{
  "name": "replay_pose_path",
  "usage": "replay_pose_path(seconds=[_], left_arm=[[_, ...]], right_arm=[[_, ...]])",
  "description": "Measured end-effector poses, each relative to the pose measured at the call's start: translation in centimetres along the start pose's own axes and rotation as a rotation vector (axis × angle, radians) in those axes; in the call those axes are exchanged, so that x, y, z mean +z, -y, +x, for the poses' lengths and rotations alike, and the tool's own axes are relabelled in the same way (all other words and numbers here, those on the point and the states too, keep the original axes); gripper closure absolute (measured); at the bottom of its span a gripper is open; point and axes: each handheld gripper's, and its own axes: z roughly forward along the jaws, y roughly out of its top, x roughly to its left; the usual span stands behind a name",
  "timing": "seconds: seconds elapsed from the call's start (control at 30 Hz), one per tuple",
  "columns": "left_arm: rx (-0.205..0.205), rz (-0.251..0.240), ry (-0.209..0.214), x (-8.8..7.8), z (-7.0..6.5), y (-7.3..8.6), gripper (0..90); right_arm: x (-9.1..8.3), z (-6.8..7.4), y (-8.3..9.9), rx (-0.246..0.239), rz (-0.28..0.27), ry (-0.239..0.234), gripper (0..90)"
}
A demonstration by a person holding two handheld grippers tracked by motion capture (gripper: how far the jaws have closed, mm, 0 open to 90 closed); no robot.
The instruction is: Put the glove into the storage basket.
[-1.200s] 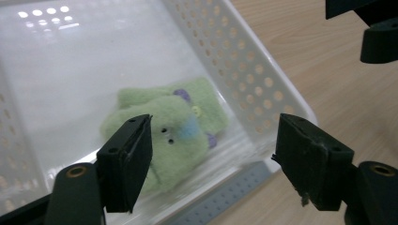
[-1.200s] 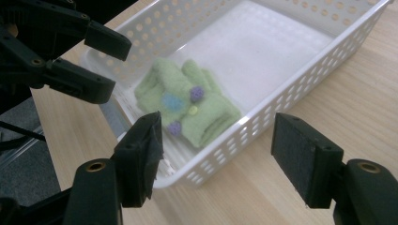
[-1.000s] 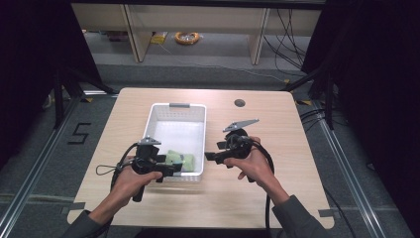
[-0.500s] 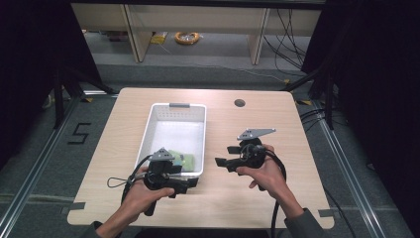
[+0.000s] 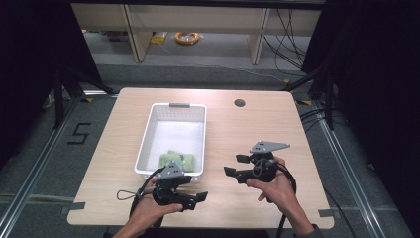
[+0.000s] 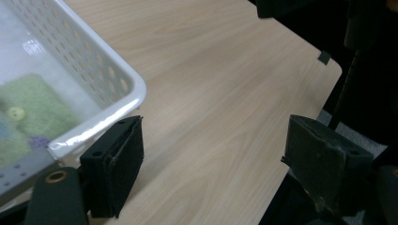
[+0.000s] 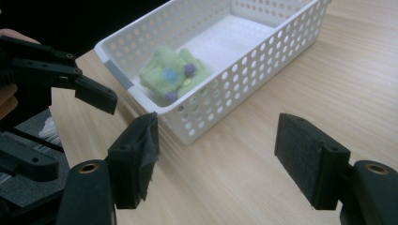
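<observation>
Green felt piece with small buttons (image 7: 172, 75) sits inside the white perforated plastic basket (image 5: 148, 141) at its near end, so placing looks done; left gripper (image 5: 190, 197) and right gripper (image 5: 234, 164) both gape empty just outside that basket's near edge.

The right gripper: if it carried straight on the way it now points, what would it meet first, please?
Probably the white basket: the open right gripper points at its near corner, with bare table between. Depth is hard to judge.
</observation>
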Motion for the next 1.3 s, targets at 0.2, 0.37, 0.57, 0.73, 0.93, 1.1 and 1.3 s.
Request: replay_pose_path(seconds=[0.2,0.37,0.57,0.73,0.93,1.1,1.3], left_arm=[[0.019,0.003,0.005,0.5,-0.5,0.9,19.1],[0.022,0.012,0.009,0.9,-0.5,1.6,18.7],[0.018,0.01,0.019,1.2,-0.8,2.3,17.7],[0.036,0.019,0.03,1.5,-0.7,3.1,17.3],[0.045,0.033,0.032,1.7,-0.6,3.8,17.3],[0.03,0.034,0.024,1.8,-0.6,4.3,17.3],[0.044,0.025,0.016,1.8,-0.5,4.7,17.2]], right_arm=[[-0.1,-0.3,1.3,0.027,-0.009,0.013,31.7],[-0.3,-0.4,2.1,0.032,-0.004,-0.009,31.3],[-0.4,-0.3,3.4,0.051,-0.005,-0.024,27.3],[-0.6,-0.8,4.6,0.013,-0.009,-0.018,23.4],[-0.5,-0.9,5.5,0.027,-0.006,-0.025,22.6],[-0.7,-0.7,6.2,0.04,0.017,-0.025,22.2],[-0.7,-0.5,7.0,0.043,0.006,-0.031,20.8]])
